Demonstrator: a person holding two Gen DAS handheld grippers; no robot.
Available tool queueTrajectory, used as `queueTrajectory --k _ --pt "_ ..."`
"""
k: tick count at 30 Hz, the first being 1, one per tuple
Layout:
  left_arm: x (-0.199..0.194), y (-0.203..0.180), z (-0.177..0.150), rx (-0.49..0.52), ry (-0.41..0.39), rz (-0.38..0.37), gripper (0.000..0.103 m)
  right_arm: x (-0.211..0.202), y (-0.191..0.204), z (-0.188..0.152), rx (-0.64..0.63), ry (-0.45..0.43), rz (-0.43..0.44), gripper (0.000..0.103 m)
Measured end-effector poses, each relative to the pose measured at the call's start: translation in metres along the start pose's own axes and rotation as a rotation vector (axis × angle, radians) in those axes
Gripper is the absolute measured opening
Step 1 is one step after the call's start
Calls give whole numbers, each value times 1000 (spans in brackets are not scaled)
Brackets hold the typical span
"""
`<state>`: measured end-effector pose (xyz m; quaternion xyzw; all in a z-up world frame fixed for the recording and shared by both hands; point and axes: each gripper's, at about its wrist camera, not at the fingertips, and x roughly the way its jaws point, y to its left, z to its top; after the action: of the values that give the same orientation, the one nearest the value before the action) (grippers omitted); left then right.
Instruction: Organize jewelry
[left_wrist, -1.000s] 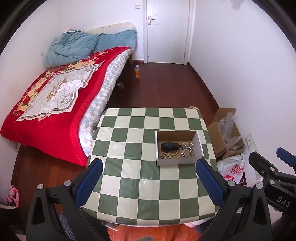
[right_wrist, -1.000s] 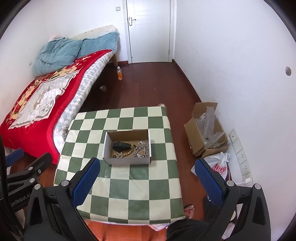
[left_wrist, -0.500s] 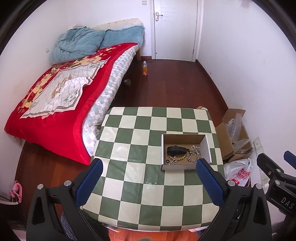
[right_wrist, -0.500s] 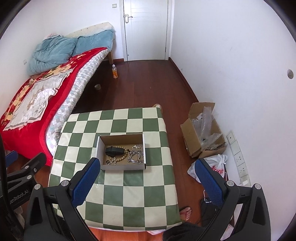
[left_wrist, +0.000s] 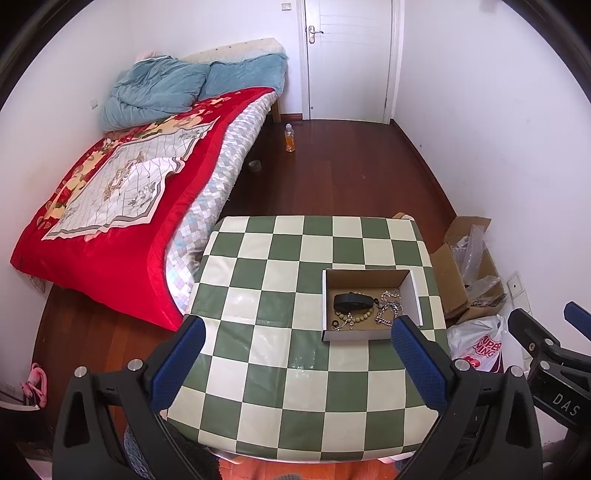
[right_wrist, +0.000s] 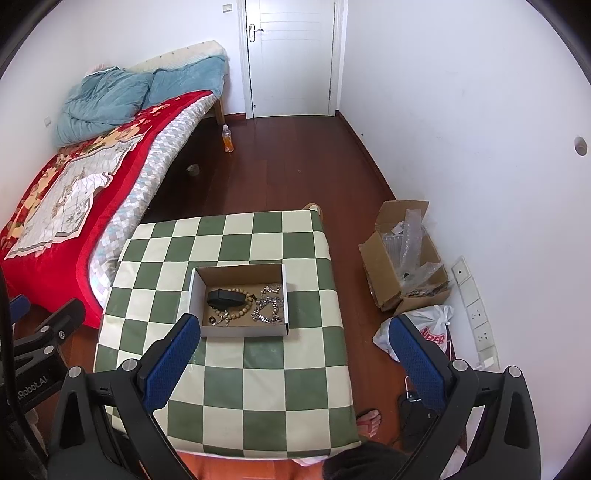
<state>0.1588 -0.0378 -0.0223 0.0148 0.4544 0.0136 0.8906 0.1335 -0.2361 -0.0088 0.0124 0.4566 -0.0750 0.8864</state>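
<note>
A shallow cardboard box (left_wrist: 415, 291) (right_wrist: 195, 291) lies on the green-and-cream checked table (left_wrist: 273, 332) (right_wrist: 258, 376). Inside it are a black case (left_wrist: 351, 301) (right_wrist: 225, 297), a wooden bead bracelet (left_wrist: 360, 316) (right_wrist: 242, 310), a silver chain (left_wrist: 388, 314) (right_wrist: 267, 310) and a small dark ring (right_wrist: 212, 319). My left gripper (left_wrist: 297, 354) hangs open high above the table's near half, nothing between its blue pads. My right gripper (right_wrist: 295, 350) is open too, above the table's near right part. Each gripper's black frame shows at the edge of the other view.
A bed with a red quilt (left_wrist: 122, 206) stands left of the table. An open carton of bubble wrap (right_wrist: 402, 258) and a white plastic bag (right_wrist: 432, 328) sit on the wood floor at the right wall. An orange bottle (left_wrist: 290, 138) stands near the white door (left_wrist: 347, 55). A bare foot (right_wrist: 369, 421) shows by the table.
Both grippers have drifted back and to the left, so the table and box slid rightward in the left view and sit lower and smaller. Nothing in the box has moved.
</note>
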Motion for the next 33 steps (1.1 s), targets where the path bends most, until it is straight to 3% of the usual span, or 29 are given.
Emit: queueTrajectory --k 33 --pt "-3 2 -1 16 -8 25 103 -1 4 -6 -22 12 -2 103"
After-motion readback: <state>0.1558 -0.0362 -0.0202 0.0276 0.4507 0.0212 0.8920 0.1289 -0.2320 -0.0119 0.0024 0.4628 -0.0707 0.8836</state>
